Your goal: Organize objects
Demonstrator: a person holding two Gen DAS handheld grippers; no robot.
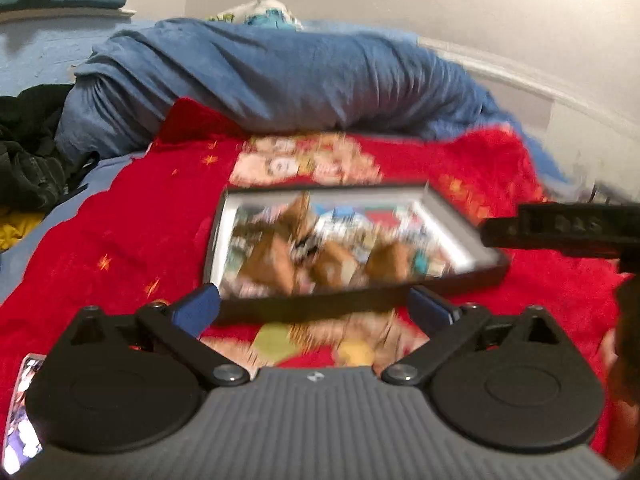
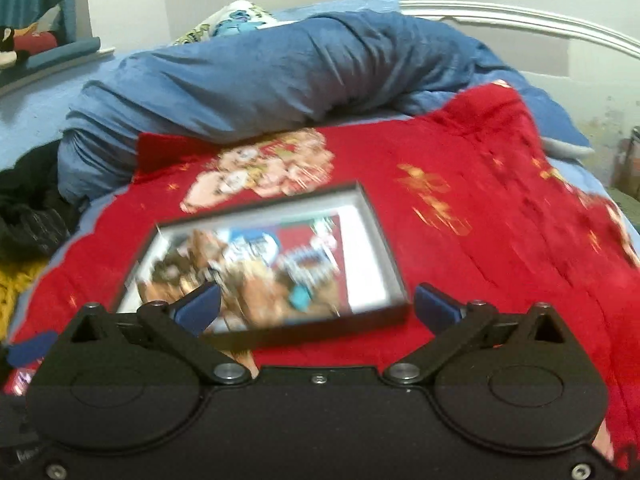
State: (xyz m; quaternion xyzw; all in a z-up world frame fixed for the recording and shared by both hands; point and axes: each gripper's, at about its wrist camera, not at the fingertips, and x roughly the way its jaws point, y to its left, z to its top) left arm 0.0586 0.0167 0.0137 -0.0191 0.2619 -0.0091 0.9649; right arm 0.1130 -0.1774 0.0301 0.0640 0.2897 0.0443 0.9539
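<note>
A black-framed picture (image 1: 344, 248) with a colourful, blurred print lies flat on the red blanket (image 1: 120, 240). My left gripper (image 1: 320, 306) is open wide just in front of the frame's near edge, and its blue pads (image 1: 206, 304) grip nothing. One black finger (image 1: 560, 232) of the right gripper reaches in from the right beside the frame. In the right wrist view the same picture (image 2: 264, 264) lies ahead and to the left. My right gripper (image 2: 320, 306) is open wide over its near right corner, with nothing between the pads.
A rolled blue duvet (image 1: 260, 76) lies across the bed behind the blanket. Dark clothes (image 1: 28, 152) are heaped at the left, over something yellow (image 2: 16, 284). A small glossy card (image 1: 24, 412) lies at the near left. A white bed rail (image 2: 520, 20) curves along the wall.
</note>
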